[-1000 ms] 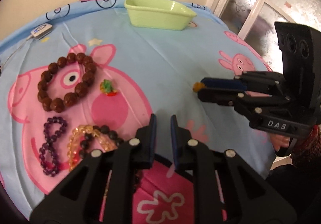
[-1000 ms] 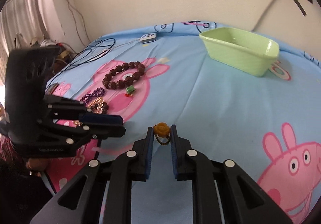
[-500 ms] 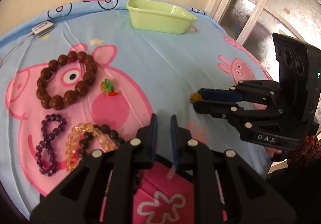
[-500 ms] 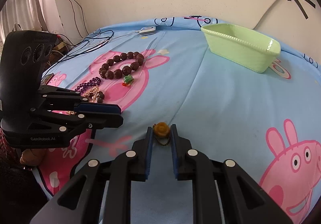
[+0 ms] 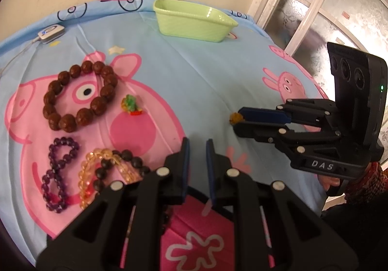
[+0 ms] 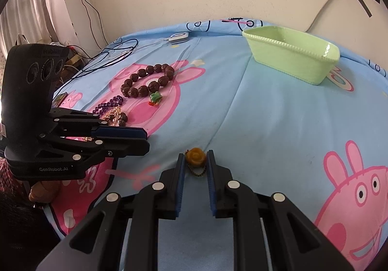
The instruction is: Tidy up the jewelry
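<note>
My right gripper [image 6: 195, 158] is shut on a small amber flower pendant [image 6: 194, 156] with a short chain, held just above the cloth; the pendant also shows in the left wrist view [image 5: 235, 117] at the right gripper's tips [image 5: 238, 118]. My left gripper [image 5: 197, 144] is nearly shut and empty, above the bracelets. A brown bead bracelet [image 5: 78, 98], a green and red charm [image 5: 131, 105], a purple bead bracelet [image 5: 58, 175], an amber bead bracelet [image 5: 93, 174] and a black bead bracelet [image 5: 121, 161] lie on the cloth. A light green dish [image 6: 293, 53] stands at the far edge.
A blue Peppa Pig cloth [image 6: 266, 113] covers the round table. A small white device [image 5: 51, 31] with a cable lies at the far left edge. Black cables [image 6: 101, 57] trail off the left side. A window frame [image 5: 303, 4] stands behind on the right.
Both views have drawn back a little from the table. The right gripper keeps hold of the amber pendant. The jewelry on the cloth has not moved.
</note>
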Tool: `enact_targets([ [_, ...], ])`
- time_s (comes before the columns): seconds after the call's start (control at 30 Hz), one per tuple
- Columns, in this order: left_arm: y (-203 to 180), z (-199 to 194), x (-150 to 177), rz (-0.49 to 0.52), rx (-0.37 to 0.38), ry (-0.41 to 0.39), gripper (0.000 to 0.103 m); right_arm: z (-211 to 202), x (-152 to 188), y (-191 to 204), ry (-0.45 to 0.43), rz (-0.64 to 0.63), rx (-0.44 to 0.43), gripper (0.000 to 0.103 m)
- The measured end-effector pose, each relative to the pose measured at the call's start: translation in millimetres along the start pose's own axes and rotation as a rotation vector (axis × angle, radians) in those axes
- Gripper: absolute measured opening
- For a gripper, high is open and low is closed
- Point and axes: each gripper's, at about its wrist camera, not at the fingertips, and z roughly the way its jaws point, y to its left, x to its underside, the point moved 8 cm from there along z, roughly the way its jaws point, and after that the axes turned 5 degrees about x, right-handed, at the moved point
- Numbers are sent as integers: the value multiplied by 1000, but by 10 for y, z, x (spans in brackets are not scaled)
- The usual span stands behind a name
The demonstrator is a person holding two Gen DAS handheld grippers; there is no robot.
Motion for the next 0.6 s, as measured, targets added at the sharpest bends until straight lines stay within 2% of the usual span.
enact_targets([
  [0.6, 20, -8, 2, -12, 20, -1, 14, -2, -7, -12, 1, -1, 1, 0],
])
